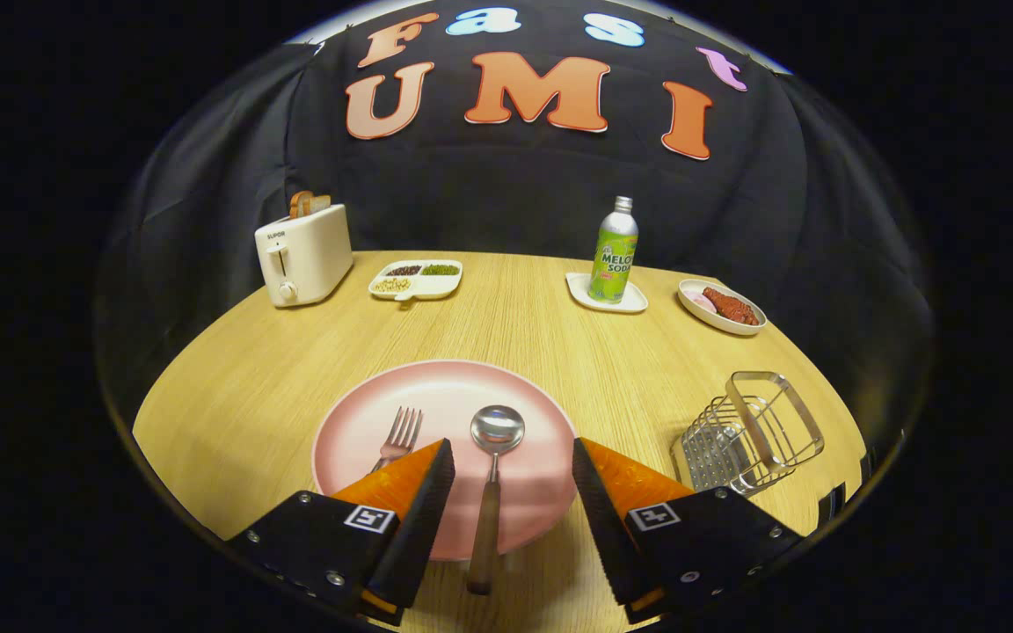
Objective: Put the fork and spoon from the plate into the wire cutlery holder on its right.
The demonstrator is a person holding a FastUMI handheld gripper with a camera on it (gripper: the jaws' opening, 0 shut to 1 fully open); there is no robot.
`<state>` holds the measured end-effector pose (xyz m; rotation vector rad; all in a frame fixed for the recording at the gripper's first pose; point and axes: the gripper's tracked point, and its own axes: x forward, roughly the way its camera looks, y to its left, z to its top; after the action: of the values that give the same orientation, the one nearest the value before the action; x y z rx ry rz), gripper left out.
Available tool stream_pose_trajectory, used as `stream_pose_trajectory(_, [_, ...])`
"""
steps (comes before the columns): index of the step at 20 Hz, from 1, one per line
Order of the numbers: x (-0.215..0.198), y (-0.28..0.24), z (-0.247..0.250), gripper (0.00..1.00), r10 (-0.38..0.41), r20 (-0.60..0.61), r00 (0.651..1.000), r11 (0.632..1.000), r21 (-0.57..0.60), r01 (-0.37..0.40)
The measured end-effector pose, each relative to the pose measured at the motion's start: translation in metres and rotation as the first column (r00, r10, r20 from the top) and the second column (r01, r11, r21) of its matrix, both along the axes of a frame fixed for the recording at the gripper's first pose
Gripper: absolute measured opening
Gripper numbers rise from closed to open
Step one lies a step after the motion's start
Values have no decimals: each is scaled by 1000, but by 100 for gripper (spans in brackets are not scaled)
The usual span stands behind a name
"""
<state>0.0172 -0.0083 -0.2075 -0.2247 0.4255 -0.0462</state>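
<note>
A pink plate lies on the wooden table just ahead of my fingers. On it rest a metal spoon with a wooden handle and a fork. The spoon's handle runs back between my two fingers and past the plate's near rim. The fork lies left of the spoon, its handle hidden behind my left finger. My gripper is open, hovering over the plate's near side with the fingers wide apart either side of the spoon, touching nothing. The wire cutlery holder stands to the right of the plate, empty.
At the back of the table stand a white toaster with bread, a divided snack tray, a green soda bottle on a small white dish, and an oval dish with food.
</note>
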Motion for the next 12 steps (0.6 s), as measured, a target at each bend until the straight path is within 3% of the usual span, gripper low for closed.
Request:
stream_pose_trajectory(6, [-1, 2, -19, 46, -10, -68, 998, 1000, -2, 10])
stream_pose_trajectory(12, [-2, 7, -35, 30, -11, -126, 992, 1000, 22, 14])
